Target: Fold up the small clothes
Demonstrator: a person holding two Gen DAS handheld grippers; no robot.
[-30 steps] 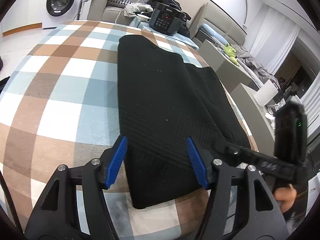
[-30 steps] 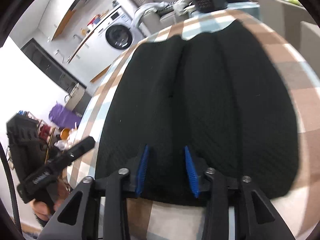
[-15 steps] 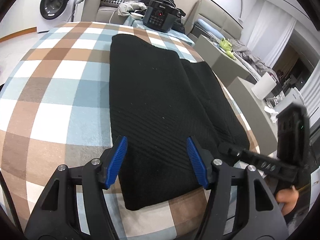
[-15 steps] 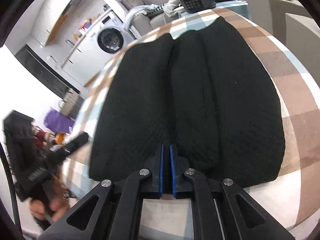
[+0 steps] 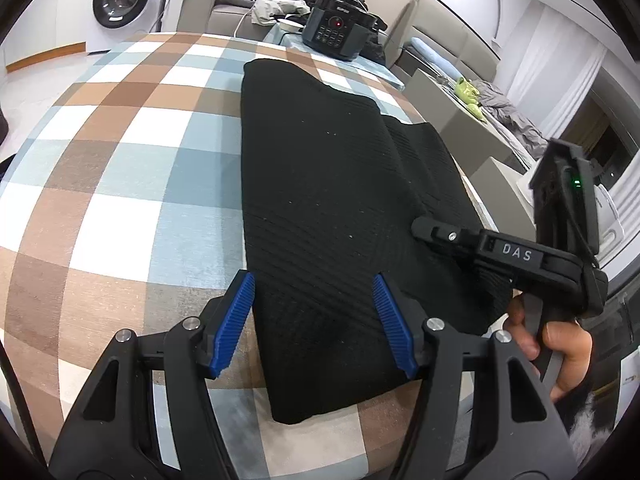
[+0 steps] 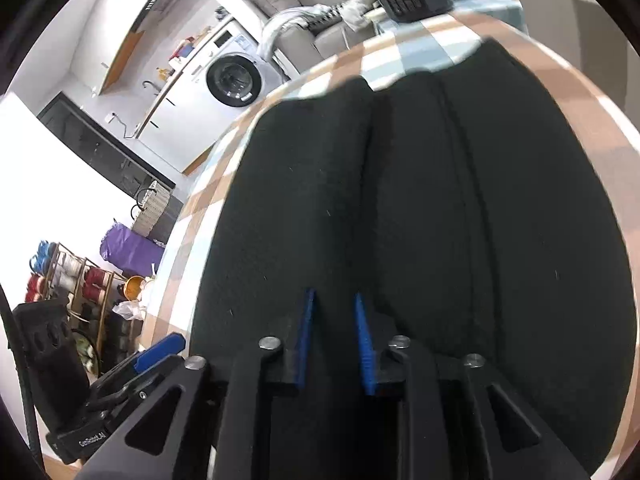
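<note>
My left tongs (image 5: pixel 312 320) stand spread over the near hem of the black garment (image 5: pixel 336 200), gripping nothing. My right tongs (image 6: pixel 334 340) hover partly spread, low over its right half. The garment lies lengthwise on the checked counter (image 5: pixel 120 160); broad bare cloth to its left, counter edge close along its right.

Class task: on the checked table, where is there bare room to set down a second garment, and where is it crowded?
Bare checks lie left of the black garment, out to the checked table edge. Crowded: its right side, and the far end by the black cooker.
</note>
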